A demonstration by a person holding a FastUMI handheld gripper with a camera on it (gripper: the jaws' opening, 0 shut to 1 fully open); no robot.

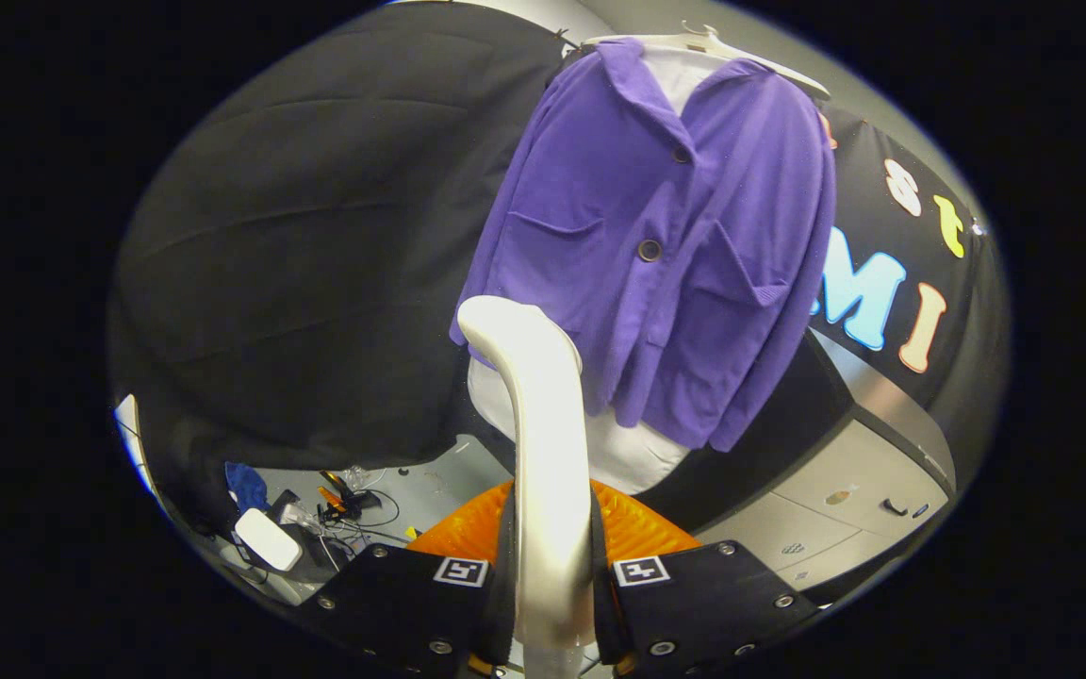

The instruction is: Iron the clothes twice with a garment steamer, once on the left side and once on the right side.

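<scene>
A purple buttoned jacket (pixel 666 245) hangs over a white shirt (pixel 628 453) on a white hanger (pixel 722 49) against the black cloth wall. My gripper (pixel 552 585) is shut on the garment steamer (pixel 538 453), whose white handle runs up between both fingers. The steamer's rounded head reaches the jacket's lower left hem. I cannot tell whether the head touches the cloth. Behind the handle, just above the fingers, sits an orange ribbed part (pixel 637 528).
A grey cabinet (pixel 845 500) with drawers stands at the lower right, below the jacket. On the grey floor to the left lie a white box (pixel 268 539), a blue cloth (pixel 246 486) and tangled cables (pixel 354 505).
</scene>
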